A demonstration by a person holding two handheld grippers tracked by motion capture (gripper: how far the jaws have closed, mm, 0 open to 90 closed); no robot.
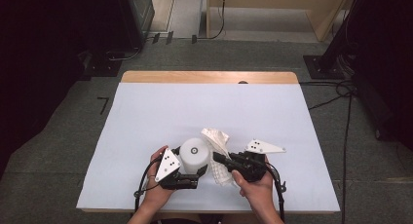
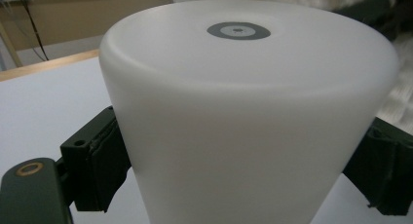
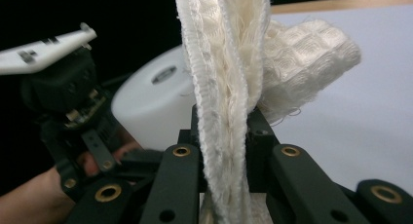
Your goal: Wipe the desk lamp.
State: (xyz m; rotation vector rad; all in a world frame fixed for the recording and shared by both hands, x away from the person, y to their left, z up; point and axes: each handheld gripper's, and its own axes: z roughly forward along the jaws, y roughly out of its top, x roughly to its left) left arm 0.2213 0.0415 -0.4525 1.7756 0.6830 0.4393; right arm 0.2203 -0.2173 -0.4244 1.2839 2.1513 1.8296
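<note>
My right hand-held gripper [image 3: 221, 136] is clamped on a cream waffle-weave cloth [image 3: 229, 87], the jaws pinching a folded edge low in the middle of the right gripper view. My left hand-held gripper [image 1: 195, 174] is clamped on a white cup [image 1: 195, 153] standing upside down on the tabletop [image 1: 146, 117], one pad against each side of its wall in the left gripper view. The work looks like wiping the cup with the cloth. To do it well I would keep the left grip low and steady so the cup does not tip or slide, and bring the cloth across its upturned base with the pinch firm, since a loose fold may slip out.

In the high view the cloth hangs crumpled just right of the cup, lower centre of the frame. It is thick, with a gridded texture and stitched hems. The cup is matt, translucent white, with a small grey ring at the centre of its base.
</note>
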